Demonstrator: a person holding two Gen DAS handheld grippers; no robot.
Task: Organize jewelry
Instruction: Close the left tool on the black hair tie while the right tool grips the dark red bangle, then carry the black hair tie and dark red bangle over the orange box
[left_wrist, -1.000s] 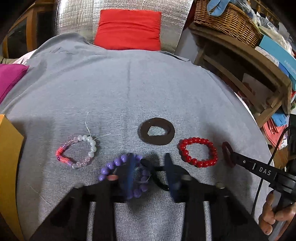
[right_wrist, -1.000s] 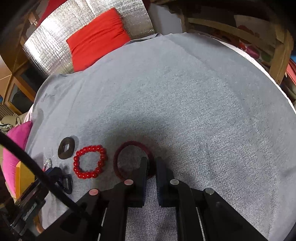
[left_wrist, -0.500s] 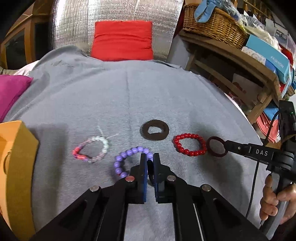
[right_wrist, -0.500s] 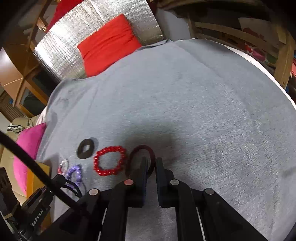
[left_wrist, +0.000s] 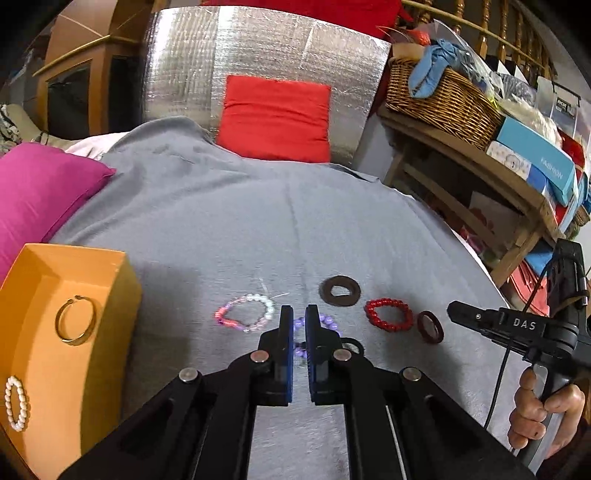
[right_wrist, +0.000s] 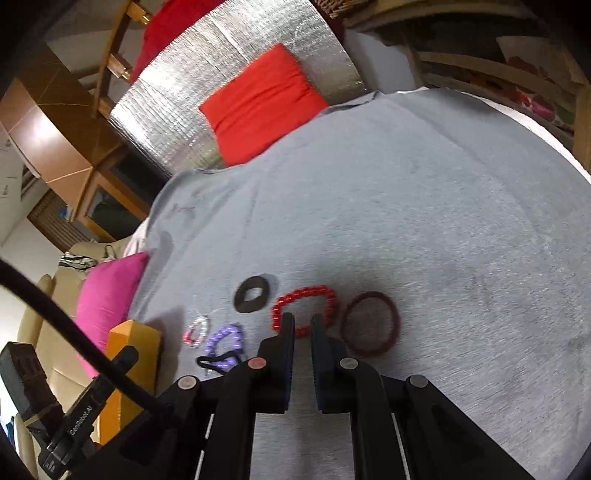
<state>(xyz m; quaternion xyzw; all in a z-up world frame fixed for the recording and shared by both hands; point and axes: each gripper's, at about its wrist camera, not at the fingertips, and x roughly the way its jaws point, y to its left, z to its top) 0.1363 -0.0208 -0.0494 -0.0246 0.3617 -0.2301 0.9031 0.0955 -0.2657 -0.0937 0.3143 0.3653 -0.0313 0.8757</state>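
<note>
Several pieces lie in a row on the grey cloth (left_wrist: 258, 229): a pink and white bead bracelet (left_wrist: 245, 312), a purple bead bracelet (left_wrist: 327, 323), a black hair tie (left_wrist: 352, 345), a dark flat ring (left_wrist: 340, 291), a red bead bracelet (left_wrist: 388, 314) and a dark red band (left_wrist: 430, 326). My left gripper (left_wrist: 299, 314) is raised above the purple bracelet, jaws nearly shut, empty. My right gripper (right_wrist: 303, 321) is raised above the red bracelet (right_wrist: 304, 306), jaws nearly shut, empty. The dark red band (right_wrist: 371, 323) lies flat to its right.
An orange box (left_wrist: 122, 280) at the left holds a gold bangle (left_wrist: 75, 325) and a white pearl bracelet (left_wrist: 16, 402). A pink cushion (left_wrist: 40, 192) and a red cushion (left_wrist: 275, 116) sit behind. A wooden shelf with a wicker basket (left_wrist: 441, 101) stands at the right.
Both grippers have lifted and pulled back from the cloth. The left gripper closed from wide open. The dark red band was let go by the right gripper and lies on the cloth.
</note>
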